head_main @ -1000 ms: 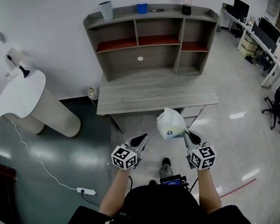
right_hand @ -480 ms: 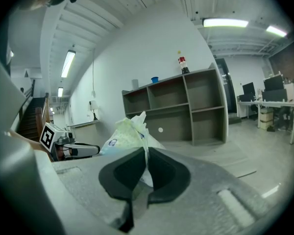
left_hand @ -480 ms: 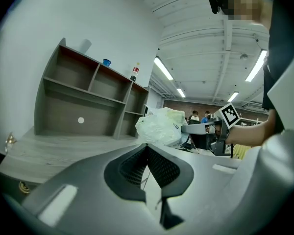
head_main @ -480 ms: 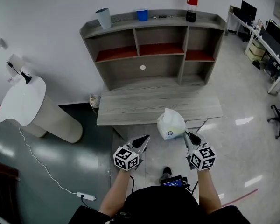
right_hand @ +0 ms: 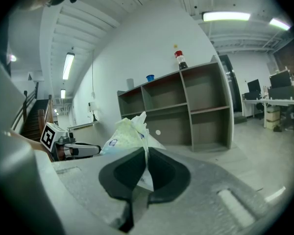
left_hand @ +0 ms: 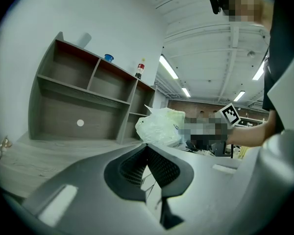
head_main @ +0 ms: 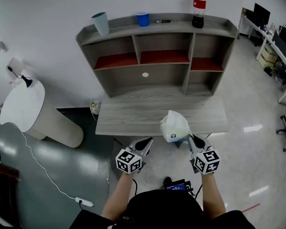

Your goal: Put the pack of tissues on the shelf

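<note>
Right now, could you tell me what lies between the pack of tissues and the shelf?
Only the bare grey desk top lies between pack and shelf, as the head view shows.

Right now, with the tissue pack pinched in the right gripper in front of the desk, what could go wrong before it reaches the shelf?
1. The right gripper pinches only a thin edge of the pack of tissues, whose bulk sits beyond the jaws, so it may slip or tear free.
2. The soft pack could catch a divider of the shelf going in.
3. A knock to the shelf might topple the bottle standing on top.
</note>
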`<state>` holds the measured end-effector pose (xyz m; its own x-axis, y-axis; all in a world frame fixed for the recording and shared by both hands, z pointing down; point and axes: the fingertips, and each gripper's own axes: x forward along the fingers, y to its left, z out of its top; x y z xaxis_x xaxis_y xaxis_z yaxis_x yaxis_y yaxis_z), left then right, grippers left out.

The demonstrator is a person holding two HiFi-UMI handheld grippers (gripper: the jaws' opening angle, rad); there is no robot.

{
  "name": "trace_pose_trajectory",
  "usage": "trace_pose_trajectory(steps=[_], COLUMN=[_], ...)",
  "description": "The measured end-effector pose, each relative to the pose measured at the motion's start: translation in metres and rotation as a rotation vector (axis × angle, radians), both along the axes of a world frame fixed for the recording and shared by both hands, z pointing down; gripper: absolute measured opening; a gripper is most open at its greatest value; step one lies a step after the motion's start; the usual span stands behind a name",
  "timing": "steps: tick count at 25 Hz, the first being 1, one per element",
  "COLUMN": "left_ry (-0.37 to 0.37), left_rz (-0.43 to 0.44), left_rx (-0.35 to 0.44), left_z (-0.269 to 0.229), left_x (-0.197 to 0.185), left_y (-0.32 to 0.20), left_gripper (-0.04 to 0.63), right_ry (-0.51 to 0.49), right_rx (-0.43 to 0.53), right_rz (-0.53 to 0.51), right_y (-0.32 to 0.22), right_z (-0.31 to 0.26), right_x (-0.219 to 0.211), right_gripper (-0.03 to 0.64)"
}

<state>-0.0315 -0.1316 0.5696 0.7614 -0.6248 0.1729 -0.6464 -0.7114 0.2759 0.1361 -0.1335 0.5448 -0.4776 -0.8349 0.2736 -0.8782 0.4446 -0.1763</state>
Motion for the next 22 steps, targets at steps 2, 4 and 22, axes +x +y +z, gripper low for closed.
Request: trace_pose_trajectory(steps=[2,4,22], left_ry=[-0.002,0.003,-0.007], left_rz=[-0.008,-0.017,-0.059], left_rx=[0.003,0.007,-0.004], left_z=[-0.002,-0.005,-0.001], left_x=[0.007,0.013,0.009], left_y=[-0.011,-0.021,-0.09], left_gripper=[0.0,0.0,0.0], right_ry=[-0.003,-0.004,-0.008], right_rx=[0.0,0.002,-0.003], right_rz=[-0.008,-0.018,-0.046], right_y=[-0.011,-0.022,-0.093], right_z=[0.0,-0.001,0.003], right_x=[0.007,0.013,0.009], right_gripper=[0.012,0.012,0.012])
